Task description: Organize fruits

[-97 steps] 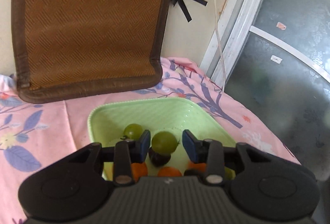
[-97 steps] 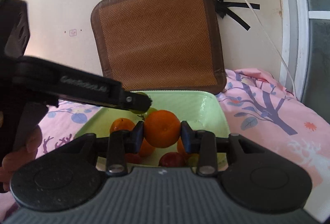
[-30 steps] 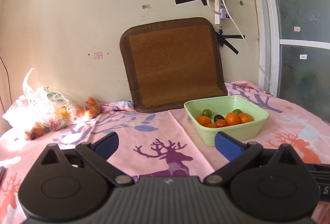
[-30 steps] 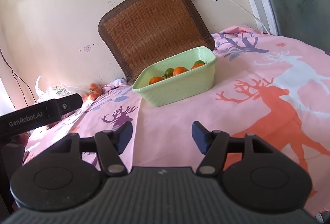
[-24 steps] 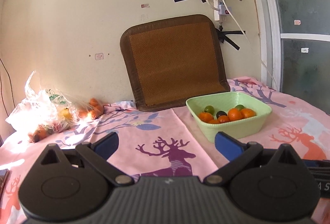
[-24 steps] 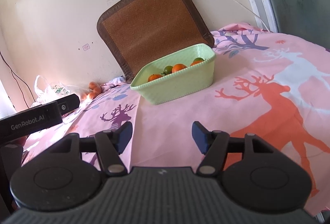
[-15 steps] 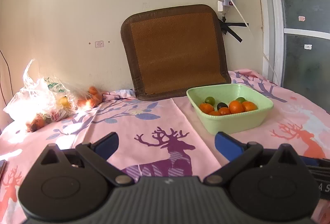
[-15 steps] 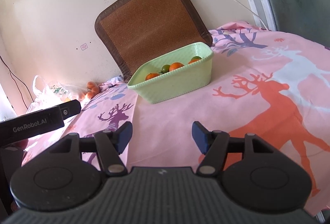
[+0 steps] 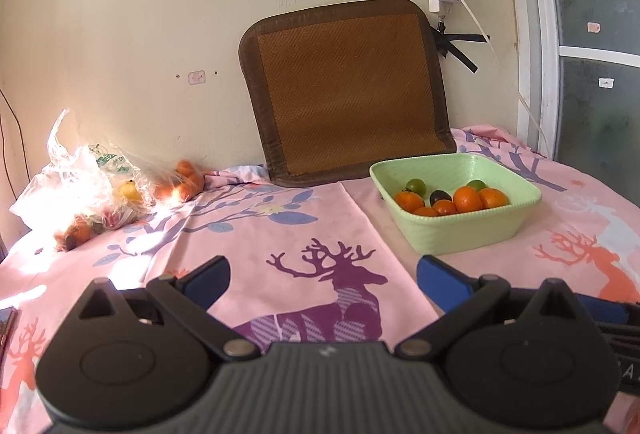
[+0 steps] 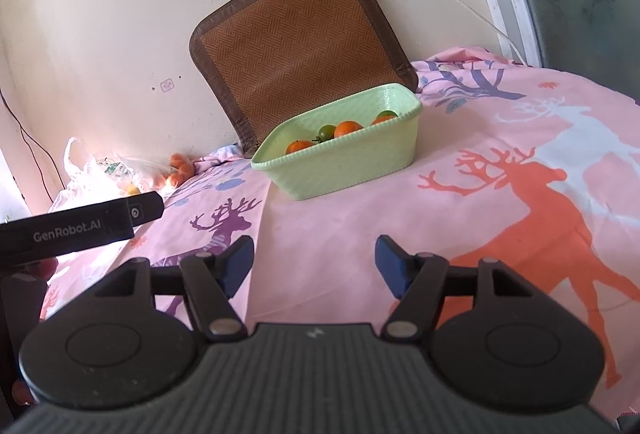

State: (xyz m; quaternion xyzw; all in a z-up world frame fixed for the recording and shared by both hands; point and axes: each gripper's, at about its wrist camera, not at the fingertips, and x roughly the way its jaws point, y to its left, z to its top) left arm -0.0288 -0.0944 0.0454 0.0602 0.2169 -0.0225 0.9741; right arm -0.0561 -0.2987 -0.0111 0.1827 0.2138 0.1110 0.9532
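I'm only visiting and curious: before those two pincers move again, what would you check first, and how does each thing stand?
1. Left gripper empty, fingers apart: ok.
2. Right gripper empty, its jaws opening: ok.
3. Green basket upright on the pink cloth: ok.
4. Fruit in basket, such as the orange, sits below the rim: ok.
5. Fruit left in the plastic bag by the wall: not ok, still unsorted.
6. How much fruit is in the bag: cannot tell, glare.
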